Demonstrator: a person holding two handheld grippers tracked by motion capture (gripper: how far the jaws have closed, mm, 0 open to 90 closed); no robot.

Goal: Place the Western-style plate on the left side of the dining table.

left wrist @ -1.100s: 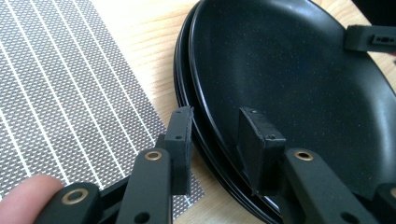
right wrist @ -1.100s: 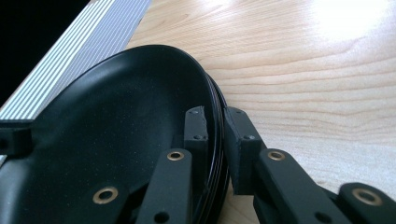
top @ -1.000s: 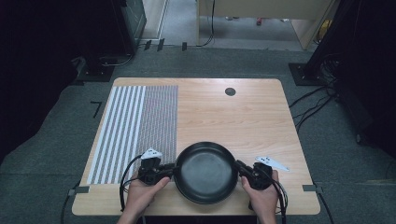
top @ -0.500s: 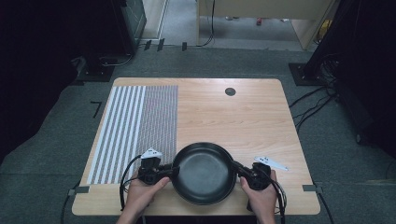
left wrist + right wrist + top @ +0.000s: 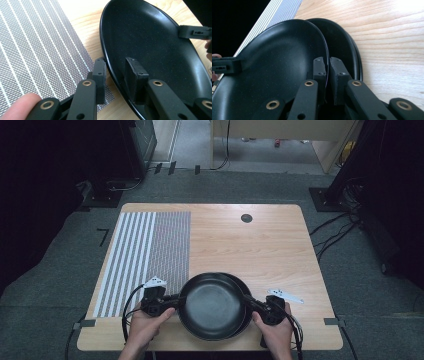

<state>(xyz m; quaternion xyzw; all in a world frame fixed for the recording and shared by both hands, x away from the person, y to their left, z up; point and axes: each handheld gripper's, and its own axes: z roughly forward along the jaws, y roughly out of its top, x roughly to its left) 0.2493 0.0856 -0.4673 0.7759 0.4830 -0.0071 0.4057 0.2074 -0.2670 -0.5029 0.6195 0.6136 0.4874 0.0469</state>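
A black plate (image 5: 212,305) lies near the table's front edge, on top of a second black plate (image 5: 243,290) that peeks out on its right side. My left gripper (image 5: 176,299) straddles the top plate's left rim. Its jaws have just closed further and now clamp that rim, one finger (image 5: 100,75) outside and one (image 5: 135,75) inside the plate (image 5: 150,40). My right gripper (image 5: 248,301) is shut on the opposite rim. Up close (image 5: 327,62), its pads pinch the top plate's (image 5: 277,55) thin edge, above the lower plate (image 5: 342,42).
A striped grey-and-white placemat (image 5: 145,255) covers the left part of the wooden table (image 5: 260,245). A small black grommet (image 5: 246,218) sits near the far edge. Cables and dark equipment stand on the floor around the table.
The top plate and both hands have edged slightly to the left, so a little more of the lower plate shows on the right.
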